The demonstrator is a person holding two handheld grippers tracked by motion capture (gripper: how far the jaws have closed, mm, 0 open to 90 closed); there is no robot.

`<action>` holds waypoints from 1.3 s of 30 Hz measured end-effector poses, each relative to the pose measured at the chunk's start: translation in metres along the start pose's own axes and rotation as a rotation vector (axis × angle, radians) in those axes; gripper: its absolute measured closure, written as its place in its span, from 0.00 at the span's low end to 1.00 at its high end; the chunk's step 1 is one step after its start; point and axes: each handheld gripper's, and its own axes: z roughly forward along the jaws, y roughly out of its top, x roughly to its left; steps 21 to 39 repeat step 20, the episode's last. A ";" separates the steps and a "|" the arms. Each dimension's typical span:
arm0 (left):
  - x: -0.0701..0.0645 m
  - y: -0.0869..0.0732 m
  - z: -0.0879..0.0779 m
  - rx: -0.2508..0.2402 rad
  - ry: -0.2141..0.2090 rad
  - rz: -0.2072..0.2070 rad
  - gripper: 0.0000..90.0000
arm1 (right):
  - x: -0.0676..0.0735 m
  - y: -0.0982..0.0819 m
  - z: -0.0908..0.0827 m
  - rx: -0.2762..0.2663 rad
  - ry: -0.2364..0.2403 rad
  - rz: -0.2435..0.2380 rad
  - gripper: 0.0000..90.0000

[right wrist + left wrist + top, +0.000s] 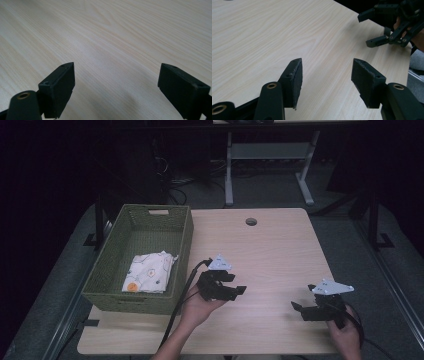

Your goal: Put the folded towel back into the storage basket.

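Observation:
A folded white cloth (149, 272) with small coloured prints lies inside a green woven basket (111, 262) at the table's left. My left gripper (239, 290) is held just right of the basket over the bare wood, pointing right, open and empty. In the left gripper view its jaws stand apart (326, 75), and the right gripper (372, 28) appears farther off at the upper right. My right gripper (297, 307) hovers near the table's front right edge, pointing left, open with nothing between its jaws (116, 85).
The light wooden table (270, 250) has a round cable hole (251, 222) near its far edge. Beyond it stand the white legs of another desk (229, 175) and dark cables on the floor. Grey carpet surrounds the table.

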 end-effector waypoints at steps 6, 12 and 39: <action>-0.006 -0.009 0.007 0.009 -0.001 0.011 0.47 | 0.000 0.000 0.001 0.004 -0.004 -0.015 0.15; -0.016 -0.022 0.012 0.020 0.003 0.034 0.46 | 0.001 0.000 0.002 0.012 -0.003 -0.016 0.15; -0.023 -0.041 0.009 0.013 -0.001 0.042 0.42 | 0.005 0.000 0.004 0.016 -0.001 -0.037 0.15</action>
